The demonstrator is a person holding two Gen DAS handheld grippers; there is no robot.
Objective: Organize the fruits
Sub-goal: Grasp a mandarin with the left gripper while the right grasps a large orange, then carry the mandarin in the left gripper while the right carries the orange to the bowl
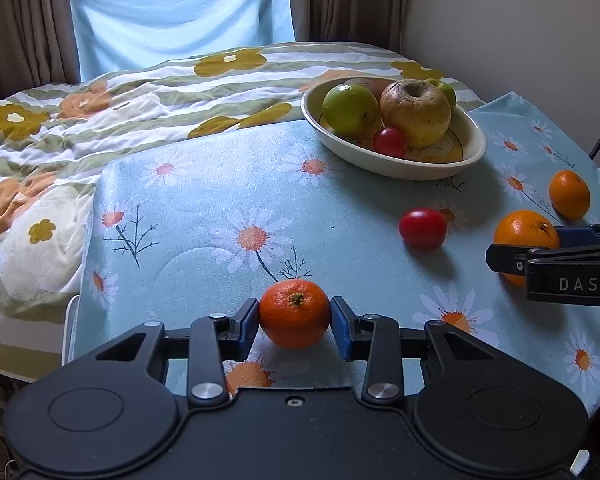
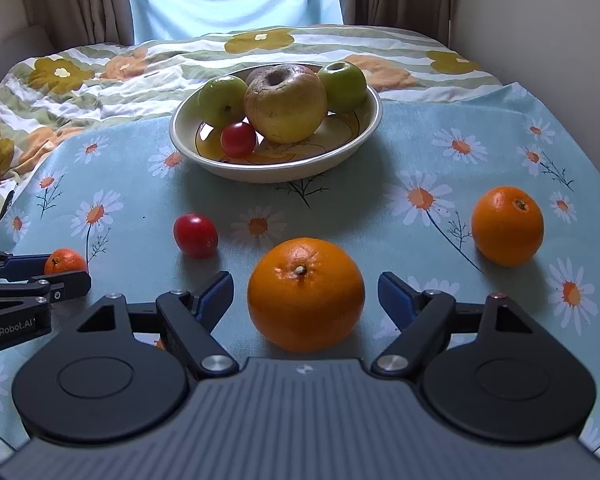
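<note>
A small mandarin [image 1: 294, 314] rests on the daisy-print tablecloth, and my left gripper [image 1: 295, 320] is shut on it, both blue pads pressing its sides. In the right wrist view the same mandarin [image 2: 65, 261] shows at the far left. My right gripper [image 2: 306, 292] is open around a large orange [image 2: 306, 296], with a gap at each pad. A second orange [image 2: 507, 225] lies to the right, a red tomato [image 2: 195, 235] to the left. The cream bowl [image 2: 188, 140] further back holds two green apples, a big yellow-brown apple and a small red tomato.
The tablecloth [image 2: 380, 168] covers a small table whose left edge [image 1: 96, 208] drops off toward a bed. The bed's flower-patterned quilt [image 1: 120, 112] lies right behind the bowl. Curtains and a pale blue sheet hang at the back, with a wall on the right.
</note>
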